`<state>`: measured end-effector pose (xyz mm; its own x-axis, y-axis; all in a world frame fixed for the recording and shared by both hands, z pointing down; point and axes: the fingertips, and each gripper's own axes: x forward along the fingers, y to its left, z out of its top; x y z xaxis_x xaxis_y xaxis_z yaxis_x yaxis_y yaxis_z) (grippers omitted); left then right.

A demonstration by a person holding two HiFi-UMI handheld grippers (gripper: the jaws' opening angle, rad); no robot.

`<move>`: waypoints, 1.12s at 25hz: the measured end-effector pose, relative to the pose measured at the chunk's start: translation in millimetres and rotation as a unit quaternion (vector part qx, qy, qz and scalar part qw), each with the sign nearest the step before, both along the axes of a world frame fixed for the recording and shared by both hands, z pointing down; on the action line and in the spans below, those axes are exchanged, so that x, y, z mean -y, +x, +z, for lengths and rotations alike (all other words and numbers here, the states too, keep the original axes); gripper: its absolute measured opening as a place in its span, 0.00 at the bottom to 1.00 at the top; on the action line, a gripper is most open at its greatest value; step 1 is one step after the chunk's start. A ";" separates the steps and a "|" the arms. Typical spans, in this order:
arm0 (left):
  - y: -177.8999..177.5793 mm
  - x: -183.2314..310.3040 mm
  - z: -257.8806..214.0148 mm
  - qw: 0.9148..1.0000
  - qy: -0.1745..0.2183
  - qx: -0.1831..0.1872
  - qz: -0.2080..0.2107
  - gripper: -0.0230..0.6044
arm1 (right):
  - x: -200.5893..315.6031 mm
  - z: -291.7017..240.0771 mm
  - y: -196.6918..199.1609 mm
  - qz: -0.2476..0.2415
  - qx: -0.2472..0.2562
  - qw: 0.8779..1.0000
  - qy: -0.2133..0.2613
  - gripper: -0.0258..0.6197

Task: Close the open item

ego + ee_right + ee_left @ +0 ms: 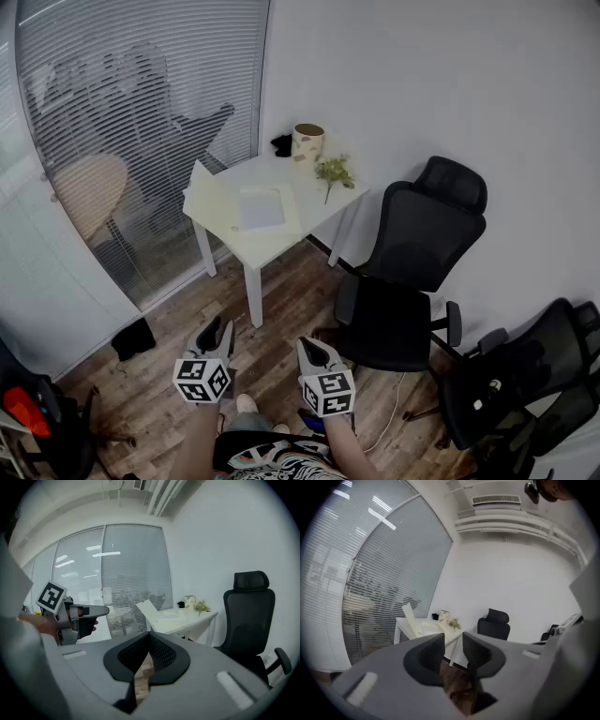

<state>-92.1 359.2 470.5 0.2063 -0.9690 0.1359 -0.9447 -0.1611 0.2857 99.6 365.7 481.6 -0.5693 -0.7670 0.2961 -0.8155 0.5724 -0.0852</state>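
A flat white case (pixel 255 208) lies open on the small white table (pixel 281 246), its lid (pixel 201 186) raised at the left side. The case also shows in the left gripper view (pixel 411 620) and in the right gripper view (pixel 151 609), far ahead of both grippers. My left gripper (pixel 217 332) hangs over the wooden floor well short of the table; its jaws (pixel 453 643) stand apart with nothing between them. Beside it, my right gripper (pixel 311 347) is shut and empty, its jaws meeting at the tips (pixel 149 635).
On the table's far end stand a pale cup (pixel 307 142), a green sprig (pixel 334 172) and a small black thing (pixel 282 144). A black office chair (pixel 412 253) is right of the table, more chairs (pixel 525 375) at far right. A glass wall with blinds (pixel 112 122) runs along the left.
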 end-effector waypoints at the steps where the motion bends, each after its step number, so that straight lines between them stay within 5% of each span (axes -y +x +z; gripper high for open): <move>1: 2.6 -1.2 1.5 1.000 -0.002 0.001 0.002 0.32 | -0.2 -0.9 0.7 0.000 0.002 1.000 0.001 0.04; 20: 3.9 13.0 6.4 1.000 -0.016 0.006 -0.011 0.32 | 15.4 -8.6 21.8 0.011 0.013 1.000 0.026 0.04; 28: 2.8 52.1 24.3 0.999 -0.030 0.019 -0.013 0.32 | 59.4 7.8 19.7 0.004 0.011 1.000 0.020 0.04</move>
<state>-89.3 307.0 494.8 0.1741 -0.9638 0.2017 -0.9587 -0.1191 0.2584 119.3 306.3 489.4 -0.5699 -0.7819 0.2529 -0.8178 0.5698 -0.0813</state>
